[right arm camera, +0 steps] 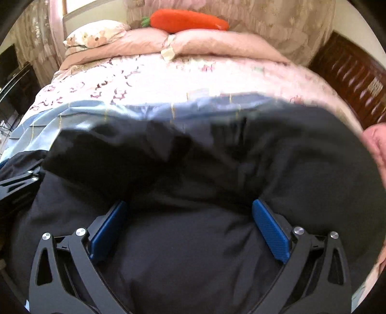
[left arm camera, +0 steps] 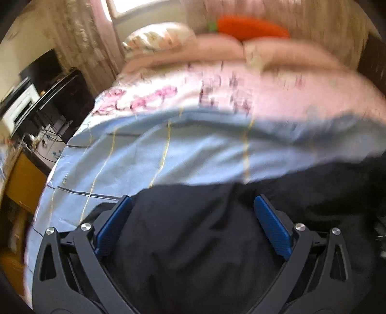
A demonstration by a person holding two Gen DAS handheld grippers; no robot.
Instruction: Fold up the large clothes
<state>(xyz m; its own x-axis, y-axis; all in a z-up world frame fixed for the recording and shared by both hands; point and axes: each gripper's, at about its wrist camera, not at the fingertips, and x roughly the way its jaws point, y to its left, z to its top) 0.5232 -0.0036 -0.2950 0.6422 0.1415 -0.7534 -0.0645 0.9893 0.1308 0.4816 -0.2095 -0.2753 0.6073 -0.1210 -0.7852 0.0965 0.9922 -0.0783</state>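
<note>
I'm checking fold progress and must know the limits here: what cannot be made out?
- Dark garment: its type and edges; it runs past both views' lower edges.
- Left tongs, right tongs: open; cloth contact unclear.
- Bedspread pattern: left view, motion blur.

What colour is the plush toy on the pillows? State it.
Orange with a green tip, a carrot-shaped plush toy; right wrist view shows it best.

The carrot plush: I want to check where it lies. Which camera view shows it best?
The right wrist view: the carrot plush is sharp and whole there, lying on the pink pillows at the head of the bed. The left wrist view shows it too, but motion-blurred, with its outline smeared.
</note>
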